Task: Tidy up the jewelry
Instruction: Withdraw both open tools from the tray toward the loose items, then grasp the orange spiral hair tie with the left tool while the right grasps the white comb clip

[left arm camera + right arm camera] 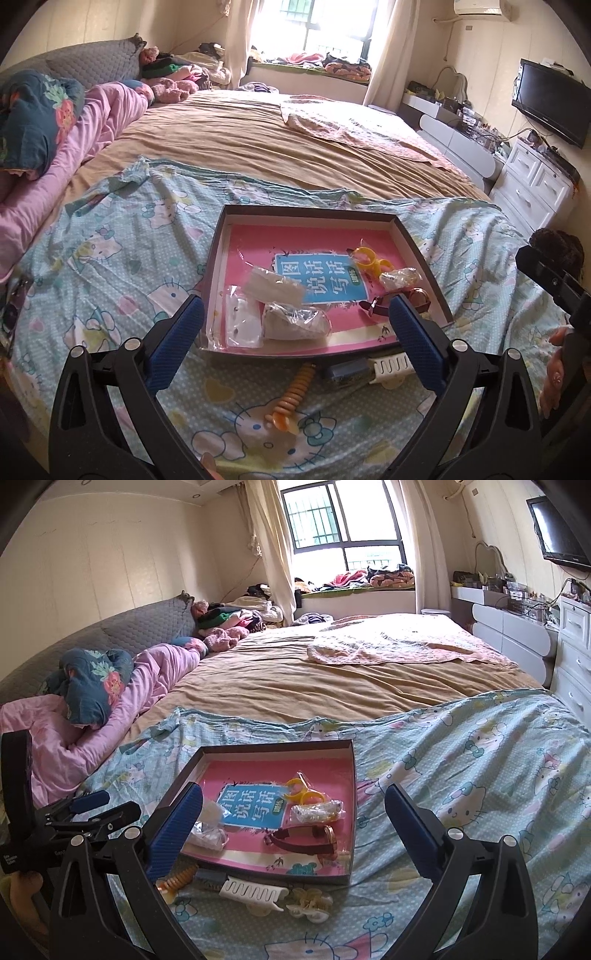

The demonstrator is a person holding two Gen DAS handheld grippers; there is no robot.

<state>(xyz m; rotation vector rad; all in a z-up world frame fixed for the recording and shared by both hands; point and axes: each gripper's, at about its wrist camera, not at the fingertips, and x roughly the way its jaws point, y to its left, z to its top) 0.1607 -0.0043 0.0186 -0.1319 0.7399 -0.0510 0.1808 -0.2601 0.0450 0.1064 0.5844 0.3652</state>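
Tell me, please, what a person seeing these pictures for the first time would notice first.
Probably the shallow dark cardboard box lined with a pink sheet, lying on the pale blue cartoon-cat bedsheet and holding a red-strapped wristwatch and yellow plastic rings. Just in front of the box, on the sheet, lie a white toothed hair clip and an orange spiral hair tie.

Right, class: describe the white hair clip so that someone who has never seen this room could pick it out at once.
Start at the shallow dark-walled box with the pink book in it, lying on the Hello Kitty sheet. Just outside its near wall lies the white hair clip, flat on the sheet. It alone has a row of long slotted teeth; the orange spiral hair tie to its left is ribbed and coiled, the pale claw clip to its right small and rounded.
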